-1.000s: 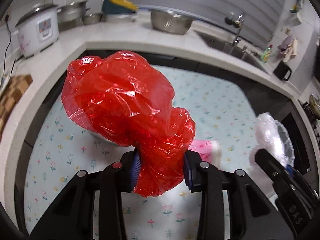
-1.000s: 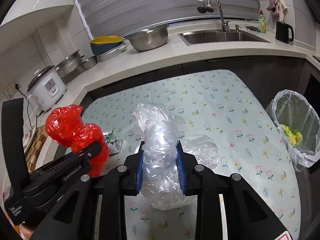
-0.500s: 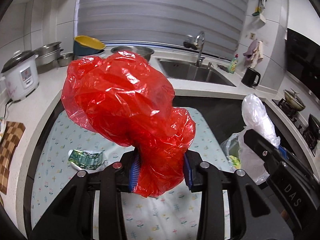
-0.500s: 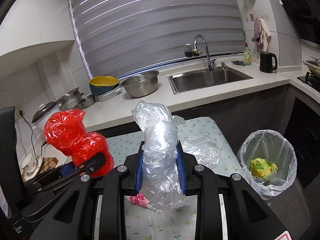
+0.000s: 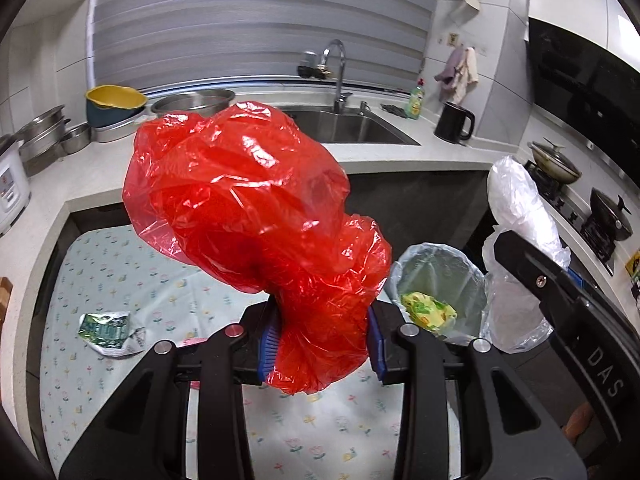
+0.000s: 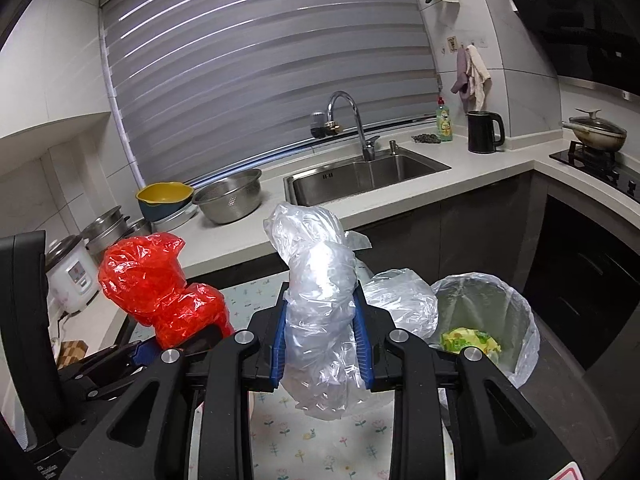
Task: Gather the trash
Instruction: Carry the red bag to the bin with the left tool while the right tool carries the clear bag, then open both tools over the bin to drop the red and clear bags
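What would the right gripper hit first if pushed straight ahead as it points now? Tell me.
Probably the counter front below the sink. The right gripper, shut on the clear plastic bag, aims just left of the lined trash bin; depth is unclear.

Both views are evenly and brightly lit from overhead. Glare is seen on the red bag [image 5: 248, 216] and clear bag [image 6: 320, 304]. Straight lines are bent by fisheye distortion, corners are blackened, and focus is kept sharp throughout.
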A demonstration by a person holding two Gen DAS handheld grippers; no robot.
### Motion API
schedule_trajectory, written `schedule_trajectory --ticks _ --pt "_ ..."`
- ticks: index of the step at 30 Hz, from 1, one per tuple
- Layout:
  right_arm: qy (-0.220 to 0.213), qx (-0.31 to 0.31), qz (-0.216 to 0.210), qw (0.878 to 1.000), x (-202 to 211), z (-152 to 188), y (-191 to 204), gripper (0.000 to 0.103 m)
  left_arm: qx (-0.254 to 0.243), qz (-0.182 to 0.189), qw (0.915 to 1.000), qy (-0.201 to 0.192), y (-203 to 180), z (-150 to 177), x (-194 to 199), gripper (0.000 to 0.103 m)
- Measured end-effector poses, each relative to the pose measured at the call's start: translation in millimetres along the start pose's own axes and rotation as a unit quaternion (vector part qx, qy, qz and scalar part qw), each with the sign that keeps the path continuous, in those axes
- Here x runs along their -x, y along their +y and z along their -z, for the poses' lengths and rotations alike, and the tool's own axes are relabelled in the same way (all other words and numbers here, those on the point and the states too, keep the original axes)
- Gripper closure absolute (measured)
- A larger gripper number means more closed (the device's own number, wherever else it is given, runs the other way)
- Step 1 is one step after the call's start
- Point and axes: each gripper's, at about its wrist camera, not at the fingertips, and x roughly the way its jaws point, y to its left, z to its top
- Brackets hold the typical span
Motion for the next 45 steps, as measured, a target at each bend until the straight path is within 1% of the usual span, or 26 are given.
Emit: schedule_trajectory --ticks 9,16,18,23,28,31,32,33,34,36,38,40,42,45 --pt "0.001 -0.024 0.040 0.999 -4.4 -2.9 -53.0 0.076 -0.038 0.029 0.9987 0.020 -52.7 -1.0 -31.7 0.068" --pt "0.007 -0.044 0.066 0.997 -12.7 -0.8 -94.0 0.076 -0.079 0.055 0.9945 0.043 -94.0 0.8 -62.7 0.068" --pt "0.008 -0.053 0.075 0.996 -16.2 0.2 -107.0 0.076 -0.090 0.066 0.9922 0.054 -105.1 2.1 -74.5 0.068" --pt "0.014 -0.066 0.099 0.993 -26.0 3.5 -135.6 0.076 -0.127 0.099 0.9822 0.096 -137.5 6.4 -116.4 0.067" --pt "0.024 -0.077 0.127 0.989 -37.8 6.2 -163.6 0.076 -0.165 0.124 0.9712 0.118 -167.1 11.1 -150.8 0.066" --pt "0.027 -0.085 0.139 0.986 -43.1 7.9 -175.8 0.076 -0.174 0.140 0.9654 0.134 -180.2 11.3 -171.0 0.057" --pt "0.028 -0.088 0.141 0.986 -45.3 8.7 -179.1 0.076 -0.176 0.144 0.9640 0.138 -183.7 10.0 -176.4 0.049" --pt "0.030 -0.090 0.143 0.985 -47.5 9.7 -181.6 0.076 -0.176 0.144 0.9640 0.138 -186.0 9.5 -181.4 0.044" --pt "0.032 -0.091 0.144 0.985 -49.8 10.1 -183.6 0.076 -0.174 0.142 0.9651 0.134 -186.9 8.4 -184.2 0.042" --pt "0.037 -0.092 0.148 0.984 -56.0 11.3 -187.7 0.076 -0.172 0.141 0.9663 0.130 -187.8 6.3 -188.6 0.034" --pt "0.042 -0.094 0.149 0.983 -61.8 11.5 -191.0 0.076 -0.167 0.137 0.9687 0.122 -184.5 4.3 -188.7 0.029" --pt "0.045 -0.096 0.148 0.983 -66.7 12.2 -193.7 0.076 -0.164 0.138 0.9701 0.115 -181.8 3.5 -187.9 0.026" --pt "0.048 -0.095 0.147 0.983 -71.1 12.6 -193.6 0.076 -0.162 0.131 0.9720 0.109 -177.9 1.9 -188.3 0.025" --pt "0.051 -0.093 0.146 0.984 -77.7 11.6 -193.2 0.076 -0.147 0.131 0.9748 0.105 -168.2 -1.2 -187.6 0.025"
